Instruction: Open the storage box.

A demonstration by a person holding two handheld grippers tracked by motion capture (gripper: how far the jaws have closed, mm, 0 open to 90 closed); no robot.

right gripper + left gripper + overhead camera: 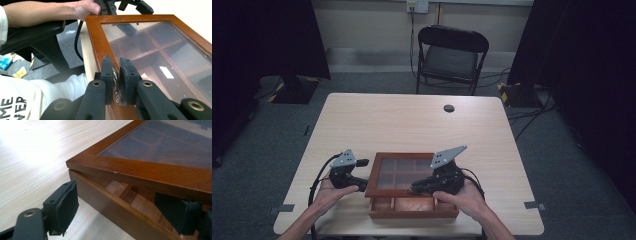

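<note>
dark-wood compartment box (412, 209) at table's near edge (412, 230), glass-paned hinged lid (384, 170) raised slightly. right gripper (117, 82) clamped on ornate metal lid handle (116, 86), lifting; left gripper (122, 208) spread wide, bracing corner, holding nothing.

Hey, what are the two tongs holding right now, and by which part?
The right tongs pinch the small metal handle on the front edge of the box's glass lid, which is raised. The left tongs are open at the box's corner, holding nothing.
</note>
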